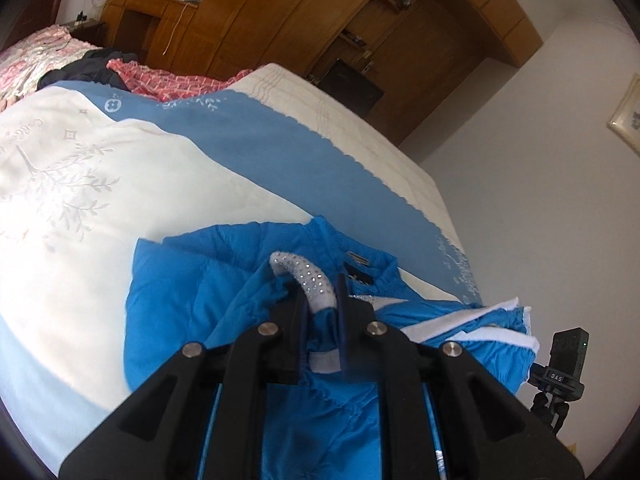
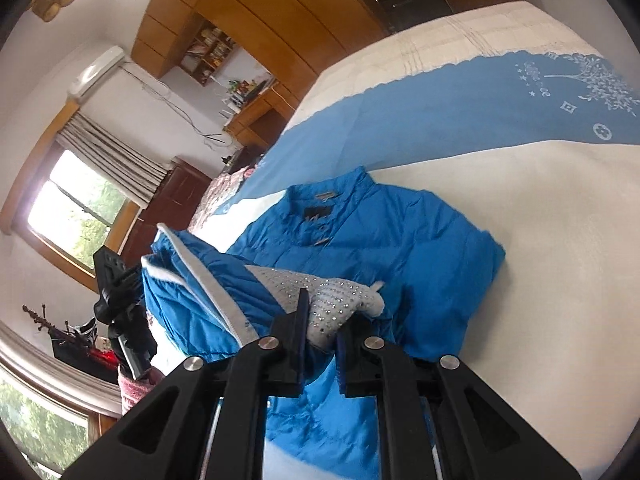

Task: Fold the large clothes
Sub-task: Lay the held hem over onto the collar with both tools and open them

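A bright blue padded jacket [image 1: 180,284] with white trim lies on the bed, collar and dark label facing up; it also shows in the right wrist view [image 2: 400,236]. My left gripper [image 1: 322,296] is shut on a white studded panel of the jacket [image 1: 308,272], with blue fabric bunched below the jaws. My right gripper [image 2: 322,316] is shut on a white studded panel [image 2: 340,296] too, holding the jacket's lower part lifted and folded toward the collar.
The bed has a cream and blue bedspread [image 1: 260,148], [image 2: 560,208]. Red-patterned and dark clothes [image 1: 120,68] lie at its far end. A small camera on a tripod [image 1: 564,364] stands at the bed edge. Wooden wardrobes [image 1: 320,12] line the wall.
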{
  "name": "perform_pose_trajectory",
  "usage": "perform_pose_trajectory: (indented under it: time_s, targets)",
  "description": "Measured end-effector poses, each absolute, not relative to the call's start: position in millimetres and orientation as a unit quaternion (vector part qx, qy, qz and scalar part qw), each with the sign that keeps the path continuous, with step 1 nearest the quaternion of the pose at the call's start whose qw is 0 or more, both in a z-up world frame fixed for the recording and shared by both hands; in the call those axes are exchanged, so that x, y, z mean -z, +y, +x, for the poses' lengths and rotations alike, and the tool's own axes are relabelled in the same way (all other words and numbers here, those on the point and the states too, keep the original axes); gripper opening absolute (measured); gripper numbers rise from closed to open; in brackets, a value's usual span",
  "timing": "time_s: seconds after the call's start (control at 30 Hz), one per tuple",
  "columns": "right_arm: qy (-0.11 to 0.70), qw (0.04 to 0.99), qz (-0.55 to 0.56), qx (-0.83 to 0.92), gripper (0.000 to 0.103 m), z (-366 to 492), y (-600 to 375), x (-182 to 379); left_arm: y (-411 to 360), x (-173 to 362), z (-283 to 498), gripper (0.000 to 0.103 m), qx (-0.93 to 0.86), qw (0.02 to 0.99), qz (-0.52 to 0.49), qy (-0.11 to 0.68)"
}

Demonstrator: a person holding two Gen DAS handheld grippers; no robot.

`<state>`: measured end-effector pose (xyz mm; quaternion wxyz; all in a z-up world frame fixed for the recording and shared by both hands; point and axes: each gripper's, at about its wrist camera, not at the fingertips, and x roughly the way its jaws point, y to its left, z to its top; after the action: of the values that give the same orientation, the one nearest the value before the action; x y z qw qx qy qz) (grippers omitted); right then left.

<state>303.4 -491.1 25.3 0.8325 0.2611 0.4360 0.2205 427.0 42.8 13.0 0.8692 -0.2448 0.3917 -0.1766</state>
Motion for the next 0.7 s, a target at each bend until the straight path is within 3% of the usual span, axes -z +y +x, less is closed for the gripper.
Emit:
perform_pose_trajectory:
  time_s: [0.5,0.7]
  targets:
    - [0.479,0.805,0.300,-0.180,0.010,387,-511,36,35,57,517,0.012,0.137,0.843,-0.256,0.452]
    - [0.482,0.788,0.328,-0.198,0.021,385,-518,46,38,60,517,0.022,0.153,0.832,-0.272,0.460]
